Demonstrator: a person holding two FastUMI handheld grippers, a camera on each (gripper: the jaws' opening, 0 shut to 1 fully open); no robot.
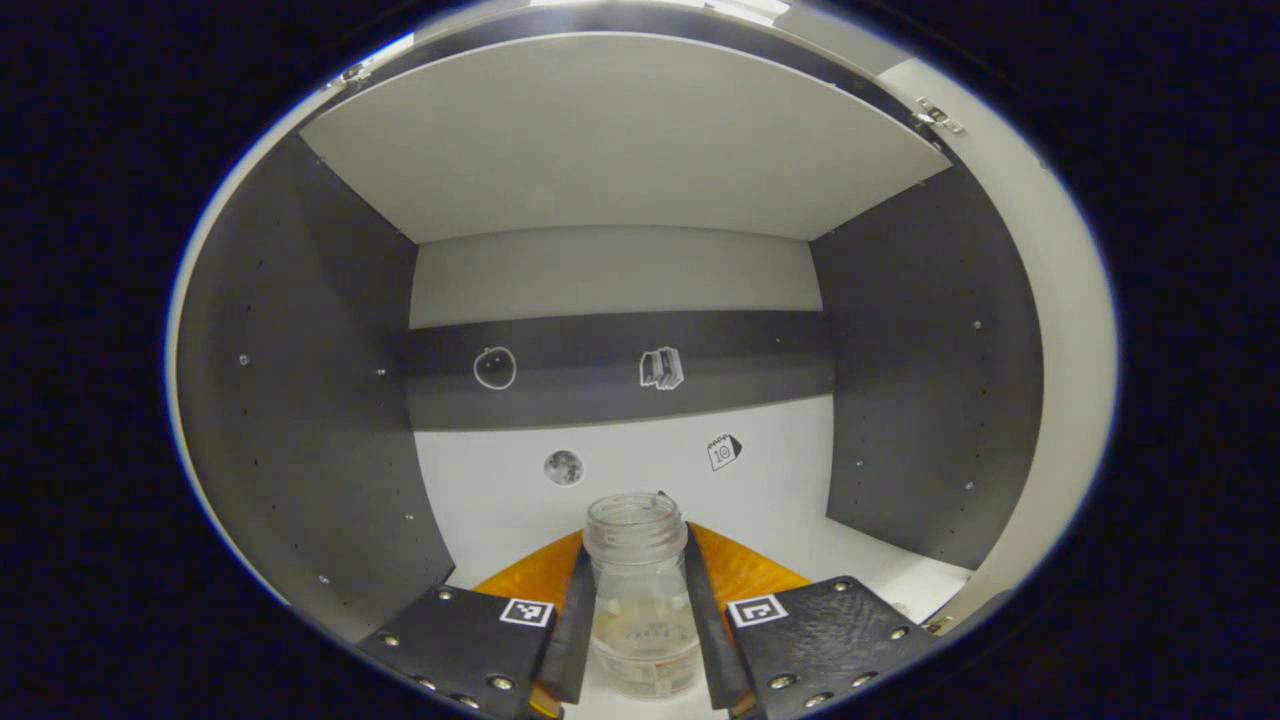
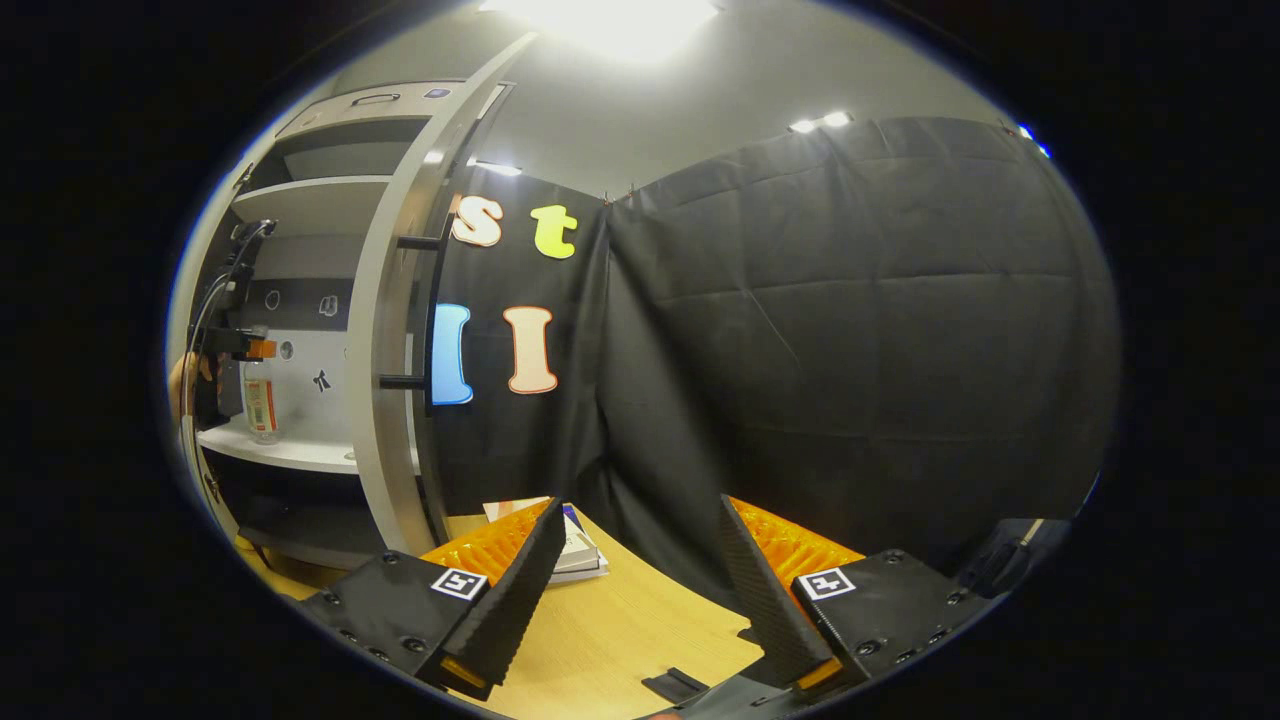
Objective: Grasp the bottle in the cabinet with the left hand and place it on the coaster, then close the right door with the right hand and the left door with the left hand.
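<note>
While clamped, bottle (image 1: 640, 590) capless

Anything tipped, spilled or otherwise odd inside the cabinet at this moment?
Nothing stands out. The bottle stands upright on the cabinet shelf between the left tongs, with no spill around it.

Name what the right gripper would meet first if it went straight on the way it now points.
Probably the black cloth wall: the right gripper is open over the wooden table, nothing between its fingers; depth is unclear.
</note>
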